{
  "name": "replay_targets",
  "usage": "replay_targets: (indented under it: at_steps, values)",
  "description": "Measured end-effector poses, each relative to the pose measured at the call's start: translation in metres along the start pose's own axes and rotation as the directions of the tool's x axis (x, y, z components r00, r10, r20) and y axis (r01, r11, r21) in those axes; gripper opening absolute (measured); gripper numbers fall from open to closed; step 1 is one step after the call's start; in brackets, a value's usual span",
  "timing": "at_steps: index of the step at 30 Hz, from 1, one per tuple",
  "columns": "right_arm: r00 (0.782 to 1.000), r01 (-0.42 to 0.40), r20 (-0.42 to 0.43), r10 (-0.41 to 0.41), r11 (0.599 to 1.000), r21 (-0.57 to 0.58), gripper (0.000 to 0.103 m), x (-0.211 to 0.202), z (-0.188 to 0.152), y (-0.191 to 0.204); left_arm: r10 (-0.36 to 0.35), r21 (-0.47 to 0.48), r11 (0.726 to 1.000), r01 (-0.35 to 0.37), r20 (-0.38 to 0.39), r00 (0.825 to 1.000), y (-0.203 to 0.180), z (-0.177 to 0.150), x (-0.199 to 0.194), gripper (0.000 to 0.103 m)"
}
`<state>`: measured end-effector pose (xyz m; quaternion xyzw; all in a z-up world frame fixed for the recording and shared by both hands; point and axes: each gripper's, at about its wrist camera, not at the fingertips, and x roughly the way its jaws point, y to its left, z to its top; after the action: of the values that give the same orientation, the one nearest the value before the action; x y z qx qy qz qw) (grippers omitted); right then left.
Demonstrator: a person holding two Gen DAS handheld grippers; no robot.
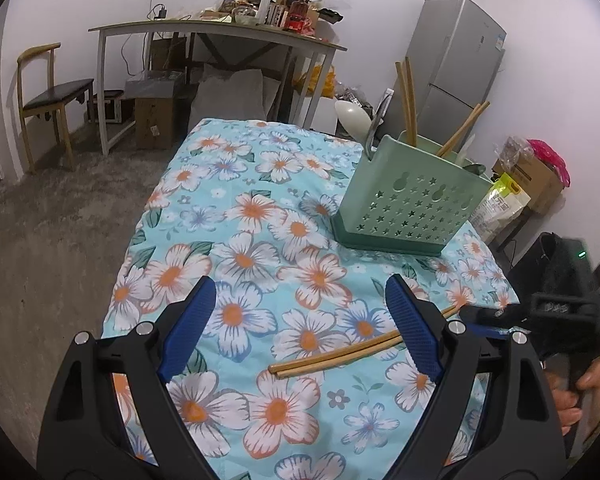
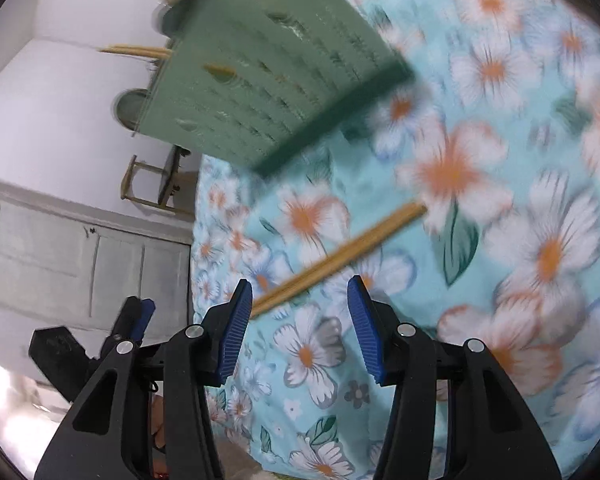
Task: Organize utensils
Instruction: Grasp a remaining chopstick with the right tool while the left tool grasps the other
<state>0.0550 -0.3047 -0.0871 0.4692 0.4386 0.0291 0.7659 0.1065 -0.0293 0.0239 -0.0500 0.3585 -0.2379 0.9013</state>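
Observation:
A pair of wooden chopsticks [image 1: 336,354] lies on the floral tablecloth [image 1: 260,216]; it also shows blurred in the right wrist view [image 2: 340,256]. A green perforated utensil holder [image 1: 408,200] stands at the table's far right, holding chopsticks, a white spoon and a metal utensil; in the right wrist view the holder [image 2: 276,72] looks tilted. My left gripper [image 1: 300,316] is open and empty above the cloth, left of the chopsticks' far end. My right gripper [image 2: 300,312] is open and empty, its jaws around the chopsticks' near end; it shows at the right edge of the left wrist view [image 1: 540,316].
A cluttered desk [image 1: 220,32], a chair [image 1: 48,96] and a grey fridge [image 1: 456,68] stand beyond the table. Boxes and bags [image 1: 528,176] sit to the right. A white door [image 2: 80,256] is in the right wrist view.

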Motion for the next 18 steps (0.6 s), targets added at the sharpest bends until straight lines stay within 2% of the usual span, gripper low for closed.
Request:
replay_targets:
  at_steps: [3, 8, 14, 18]
  values:
    - [1.000, 0.000, -0.024, 0.001, 0.999, 0.042, 0.049, 0.013, -0.002, -0.004, -0.005, -0.001, 1.000, 0.005, -0.004, 1.000, 0.002, -0.001, 0.001, 0.083]
    - [1.000, 0.012, -0.010, -0.011, 0.997, 0.083, 0.048, 0.027, 0.003, -0.006, -0.016, -0.021, 1.000, 0.016, -0.020, 1.000, 0.006, -0.003, 0.006, 0.082]
    - [0.999, 0.024, 0.026, -0.028, 0.992, 0.121, 0.039, 0.030, 0.006, -0.009, -0.028, -0.035, 0.999, 0.027, -0.028, 0.999, 0.010, -0.004, 0.009, 0.082]
    - [0.999, 0.031, 0.039, -0.037, 0.989, 0.147, 0.028, 0.026, 0.007, -0.016, -0.032, -0.031, 0.999, 0.031, -0.030, 0.999, 0.010, -0.003, 0.010, 0.082]
